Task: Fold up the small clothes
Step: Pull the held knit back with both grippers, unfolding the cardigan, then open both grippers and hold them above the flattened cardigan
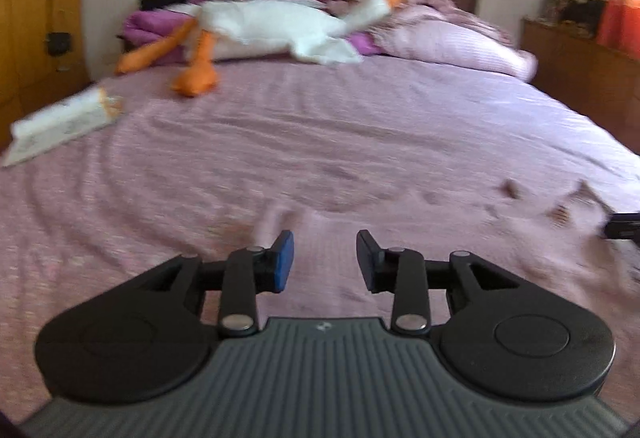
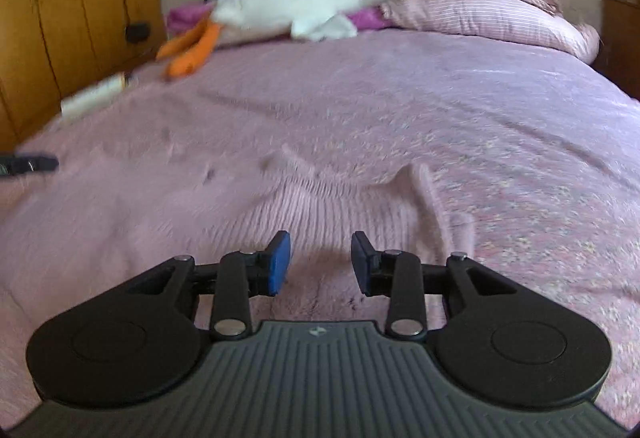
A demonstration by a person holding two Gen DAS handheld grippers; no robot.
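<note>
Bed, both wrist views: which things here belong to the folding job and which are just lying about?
Job:
- pink knitted garment, spread flat on the bed
- left gripper, jaws open, empty
- right gripper, jaws open, empty

Lying about:
- white goose plush
- pillow
- purple bedding
- white folded item at bed edge
</note>
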